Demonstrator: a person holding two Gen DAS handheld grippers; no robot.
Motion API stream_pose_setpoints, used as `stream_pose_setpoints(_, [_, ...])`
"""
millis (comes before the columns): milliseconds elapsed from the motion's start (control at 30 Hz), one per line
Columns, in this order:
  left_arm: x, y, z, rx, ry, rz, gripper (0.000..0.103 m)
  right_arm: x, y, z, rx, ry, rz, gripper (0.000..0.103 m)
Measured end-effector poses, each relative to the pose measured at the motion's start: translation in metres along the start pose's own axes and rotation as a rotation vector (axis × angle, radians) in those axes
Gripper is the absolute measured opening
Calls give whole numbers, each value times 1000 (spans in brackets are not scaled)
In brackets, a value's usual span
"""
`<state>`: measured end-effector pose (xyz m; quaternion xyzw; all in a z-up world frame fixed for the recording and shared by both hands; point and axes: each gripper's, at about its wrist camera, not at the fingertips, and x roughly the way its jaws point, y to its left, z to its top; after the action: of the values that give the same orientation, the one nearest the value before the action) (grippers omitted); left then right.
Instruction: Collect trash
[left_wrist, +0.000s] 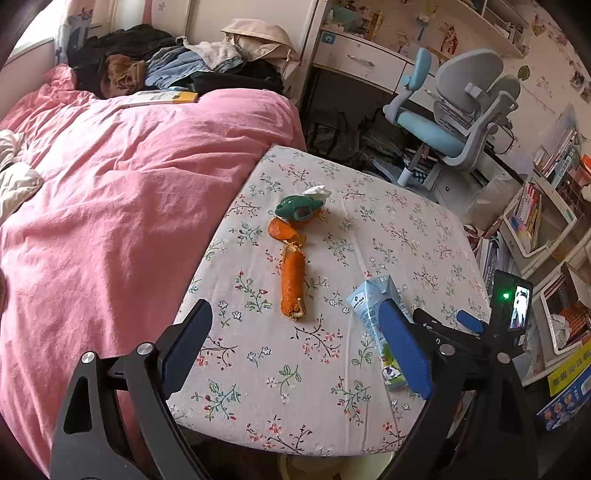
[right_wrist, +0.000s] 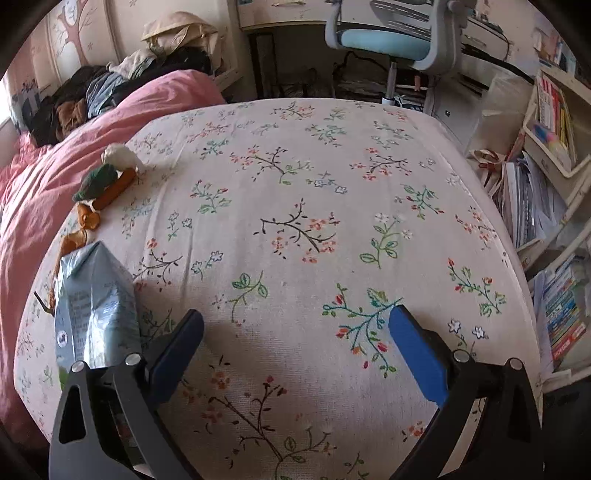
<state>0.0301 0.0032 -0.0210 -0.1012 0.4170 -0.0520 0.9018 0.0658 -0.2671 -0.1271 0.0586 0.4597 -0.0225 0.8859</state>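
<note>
Both my grippers, left gripper (left_wrist: 295, 350) and right gripper (right_wrist: 295, 350), have fingers spread wide, holding nothing. The crushed blue carton (left_wrist: 380, 317) lies between them; orange peel (left_wrist: 292, 284), green wrapper (left_wrist: 297, 208) and tissue (left_wrist: 317, 191) lie farther off. Curled peel could slip sideways when pinched. The floral-clothed surface (right_wrist: 295, 184) touches a pink bed (left_wrist: 110, 184) in a cluttered bedroom.
</note>
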Motion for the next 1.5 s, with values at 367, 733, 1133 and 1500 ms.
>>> stream_pose_setpoints(367, [2, 2, -1, -8, 10, -8, 89, -3, -3, -3, 33, -15, 1, 97])
stream_pose_setpoints(733, [4, 2, -3, -8, 16, -9, 89, -5, -7, -3, 50, -23, 20, 97])
stream_pose_setpoints(1133, [9, 5, -4, -24, 27, 7, 89, -10, -20, -5, 153, -63, 99, 97])
stream_pose_setpoints(1500, [15, 6, -6, -20, 44, 35, 89, -21, -32, -13, 323, -71, 238, 97])
